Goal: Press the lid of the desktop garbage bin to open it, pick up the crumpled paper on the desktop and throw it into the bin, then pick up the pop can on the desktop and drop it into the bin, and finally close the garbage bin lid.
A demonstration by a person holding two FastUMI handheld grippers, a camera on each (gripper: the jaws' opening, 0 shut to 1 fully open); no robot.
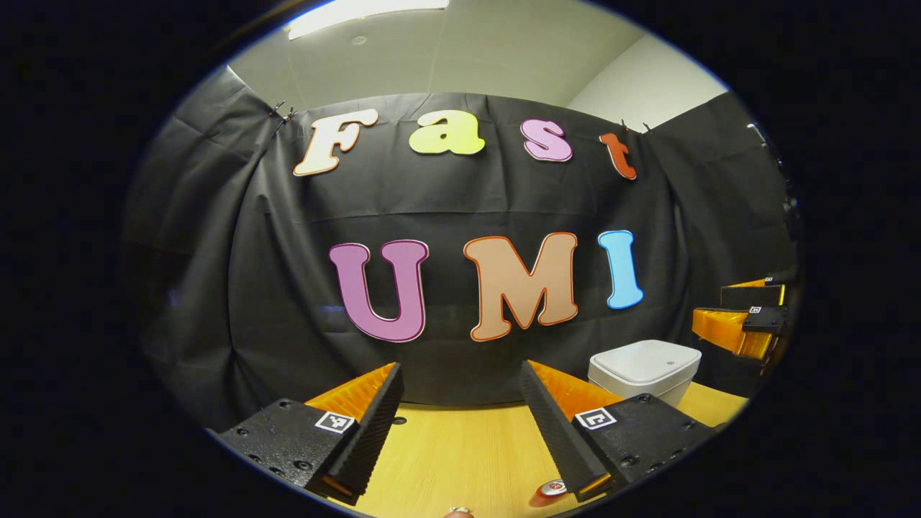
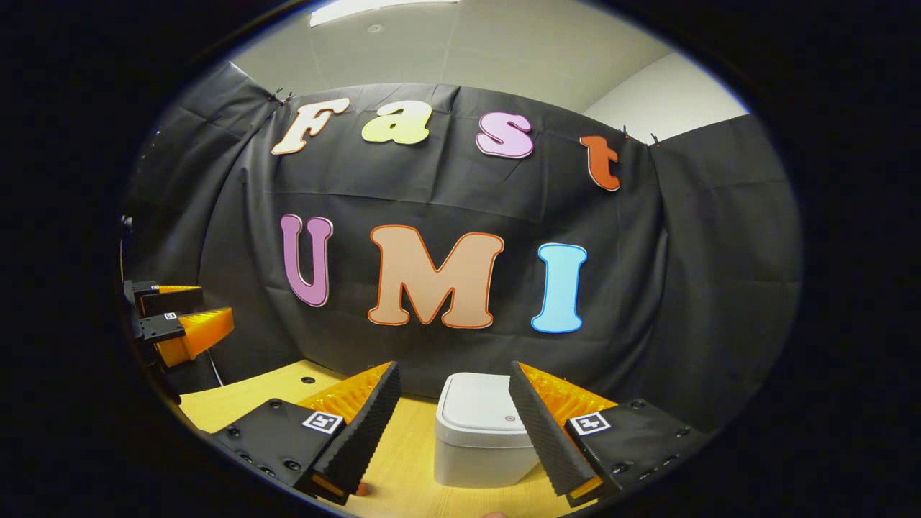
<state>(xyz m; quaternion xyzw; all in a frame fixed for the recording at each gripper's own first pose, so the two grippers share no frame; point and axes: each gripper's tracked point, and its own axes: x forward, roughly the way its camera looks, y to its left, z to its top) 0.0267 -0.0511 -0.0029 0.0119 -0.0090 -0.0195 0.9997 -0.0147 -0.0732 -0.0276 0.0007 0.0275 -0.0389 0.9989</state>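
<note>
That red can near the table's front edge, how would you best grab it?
The can seems to stand upright, its silver top facing up, so I'd come in level from the side and close on its round wall. The left gripper is open and nearest.

White bin (image 2: 478,432), yellow wood table (image 2: 403,460)

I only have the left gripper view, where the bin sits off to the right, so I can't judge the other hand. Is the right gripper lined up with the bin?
Observer: Yes. In the right gripper view the bin stands straight ahead, framed between the wide-open fingers of the right gripper, and its lid is flat and shut.
Operator: How does my left gripper look from there?
Observer: The left gripper is at that view's far left, fingers apart with nothing between them.
</note>
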